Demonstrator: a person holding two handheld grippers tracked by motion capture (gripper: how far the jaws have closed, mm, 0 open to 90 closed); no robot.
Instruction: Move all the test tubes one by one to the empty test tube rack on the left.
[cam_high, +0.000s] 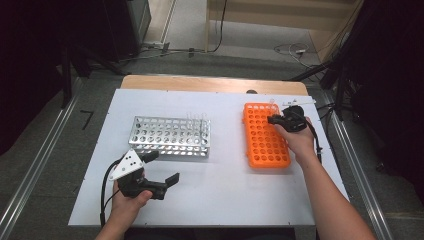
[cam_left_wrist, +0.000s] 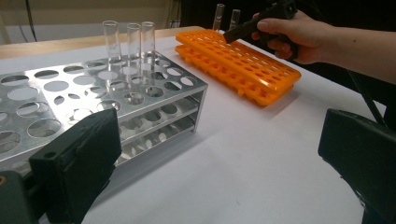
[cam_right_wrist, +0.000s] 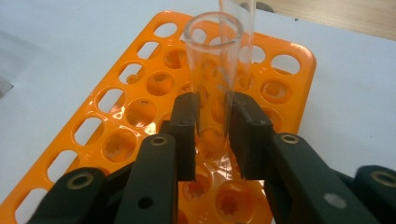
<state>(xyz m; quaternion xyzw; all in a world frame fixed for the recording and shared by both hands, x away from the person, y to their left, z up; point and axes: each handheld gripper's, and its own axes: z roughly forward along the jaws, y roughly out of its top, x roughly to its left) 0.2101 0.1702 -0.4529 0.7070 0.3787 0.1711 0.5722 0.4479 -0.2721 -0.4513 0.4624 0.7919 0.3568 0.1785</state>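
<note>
My right gripper (cam_right_wrist: 212, 116) is shut on a clear glass test tube (cam_right_wrist: 212, 51) that stands upright in a hole near the far end of the orange rack (cam_right_wrist: 299, 60). A second clear tube (cam_right_wrist: 238, 9) stands just behind it. In the high view the right gripper (cam_high: 274, 119) is over the far right part of the orange rack (cam_high: 265, 145). My left gripper (cam_high: 163, 167) rests open near the table's front, in front of the metal rack (cam_high: 170, 136), with nothing between its jaws. Three clear tubes (cam_left_wrist: 133, 46) stand in the metal rack's far right corner.
Both racks sit on a white board (cam_high: 225, 190) over a wooden table. Most holes in the metal rack (cam_left_wrist: 191, 88) and the orange rack (cam_left_wrist: 261, 74) hold no tube. Dark stands and cables line the floor on both sides.
</note>
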